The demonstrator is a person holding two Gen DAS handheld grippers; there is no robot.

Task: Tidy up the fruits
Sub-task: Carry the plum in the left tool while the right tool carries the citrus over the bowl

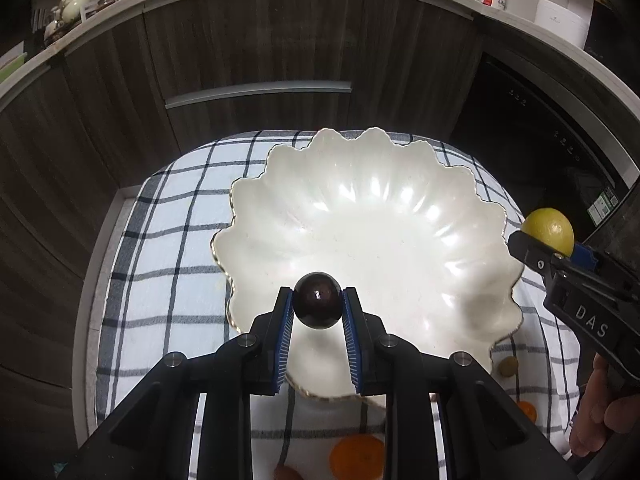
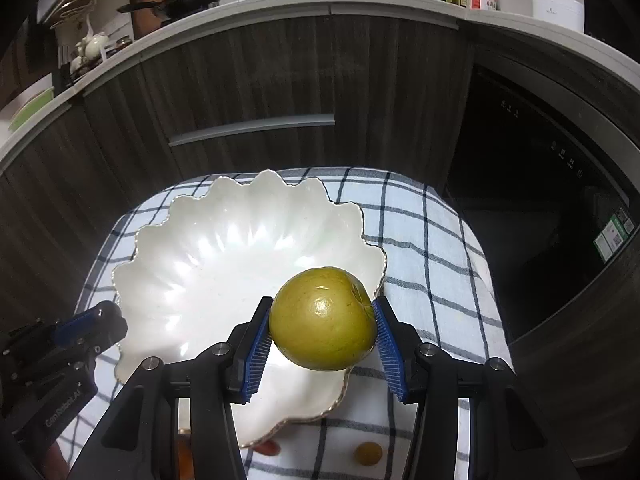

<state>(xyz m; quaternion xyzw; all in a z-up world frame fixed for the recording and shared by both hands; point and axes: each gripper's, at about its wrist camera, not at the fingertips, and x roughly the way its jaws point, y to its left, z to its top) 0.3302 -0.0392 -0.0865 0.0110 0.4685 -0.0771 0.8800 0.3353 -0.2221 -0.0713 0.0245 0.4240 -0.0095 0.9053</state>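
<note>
A white scalloped bowl (image 1: 372, 240) with a gilt rim sits on a checked cloth (image 1: 168, 248); nothing lies inside it. My left gripper (image 1: 317, 300) is shut on a small dark round fruit (image 1: 317, 300), held above the bowl's near side. My right gripper (image 2: 323, 320) is shut on a green-yellow apple-like fruit (image 2: 323, 320) above the bowl's (image 2: 208, 264) right edge. In the left wrist view the right gripper (image 1: 560, 252) shows at the right, with the green fruit (image 1: 549, 232) in it. The left gripper's fingers (image 2: 92, 322) appear at the lower left of the right wrist view.
Loose fruits lie on the cloth near the front: an orange (image 1: 357, 456), a small brownish-green one (image 1: 507, 366), another orange (image 1: 526, 410), a small yellow one (image 2: 368, 453). Dark cabinets (image 1: 256, 60) and a black appliance (image 2: 540, 184) stand behind. A hand (image 1: 600, 408) grips the right tool.
</note>
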